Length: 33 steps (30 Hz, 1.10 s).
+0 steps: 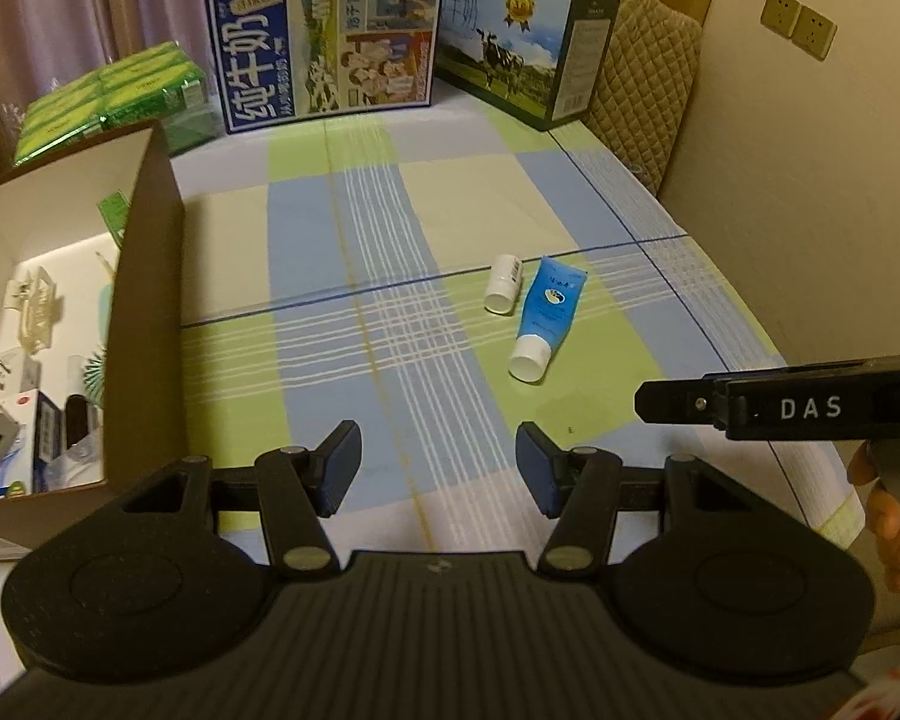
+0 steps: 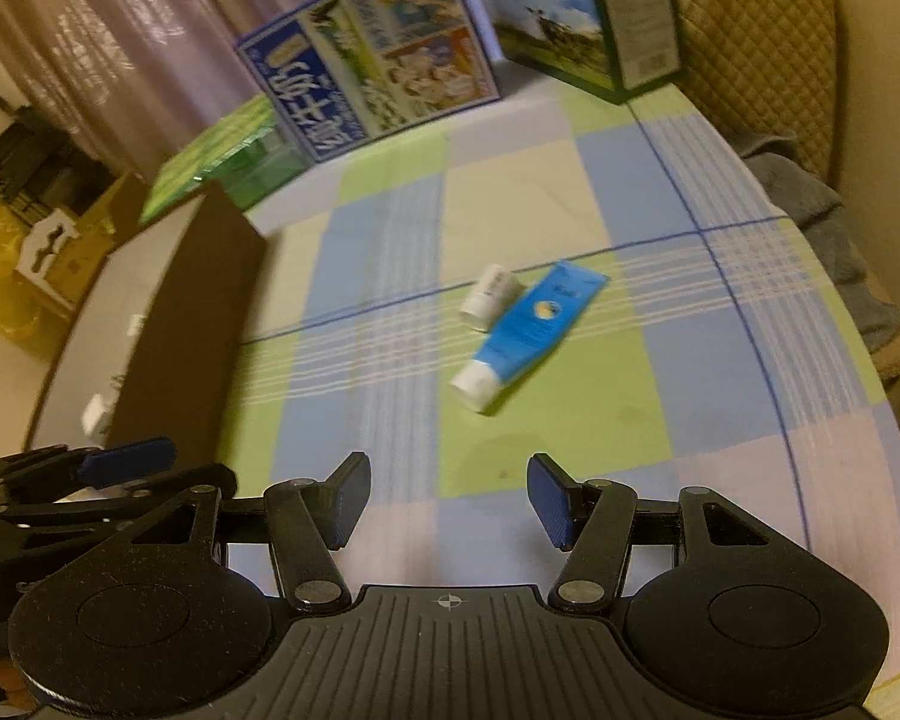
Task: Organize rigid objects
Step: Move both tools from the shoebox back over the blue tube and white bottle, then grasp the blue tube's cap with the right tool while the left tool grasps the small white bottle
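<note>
A blue tube with a white cap lies on the checked tablecloth, cap toward me. A small white bottle lies beside it on its left, touching or nearly so. My left gripper is open and empty, above the cloth in front of both. My right gripper is open and empty, also short of the tube; its body shows at the right in the left wrist view. An open cardboard box at the left holds several small items.
Two milk cartons stand at the table's far edge, with a green pack to their left. A quilted chair back and a wall with sockets are on the right.
</note>
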{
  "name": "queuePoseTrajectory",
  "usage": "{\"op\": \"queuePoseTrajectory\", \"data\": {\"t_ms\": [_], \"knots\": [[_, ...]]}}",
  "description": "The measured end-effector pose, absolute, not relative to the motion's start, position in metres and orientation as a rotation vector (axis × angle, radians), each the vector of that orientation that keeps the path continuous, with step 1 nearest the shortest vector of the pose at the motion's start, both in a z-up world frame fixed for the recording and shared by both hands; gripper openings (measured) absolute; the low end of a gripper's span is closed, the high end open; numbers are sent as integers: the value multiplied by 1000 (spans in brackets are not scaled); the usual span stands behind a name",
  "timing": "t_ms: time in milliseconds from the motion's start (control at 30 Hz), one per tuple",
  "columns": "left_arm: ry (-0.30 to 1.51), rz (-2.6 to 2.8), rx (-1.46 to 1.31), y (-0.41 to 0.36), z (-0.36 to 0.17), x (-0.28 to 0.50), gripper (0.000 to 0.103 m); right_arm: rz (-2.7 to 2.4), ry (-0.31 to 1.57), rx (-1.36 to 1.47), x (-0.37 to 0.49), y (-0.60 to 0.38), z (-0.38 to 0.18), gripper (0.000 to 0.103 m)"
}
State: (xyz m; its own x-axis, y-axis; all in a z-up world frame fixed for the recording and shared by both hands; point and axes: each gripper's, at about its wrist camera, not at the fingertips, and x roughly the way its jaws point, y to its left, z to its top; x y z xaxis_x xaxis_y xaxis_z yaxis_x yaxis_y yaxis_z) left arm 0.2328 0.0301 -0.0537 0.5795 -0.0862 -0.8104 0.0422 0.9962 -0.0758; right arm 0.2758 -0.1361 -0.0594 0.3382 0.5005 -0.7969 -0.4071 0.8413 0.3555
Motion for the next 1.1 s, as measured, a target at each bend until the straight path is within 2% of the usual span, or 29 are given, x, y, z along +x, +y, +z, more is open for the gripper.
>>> {"op": "queuePoseTrajectory", "data": {"t_ms": [567,1100], "knots": [[1055,-57,-16,36,-104,292,53,480,1103,78,327,-104,-107,55],[1089,-39,-12,52,-121,326,53,427,1135,14,361,-67,-142,54]]}}
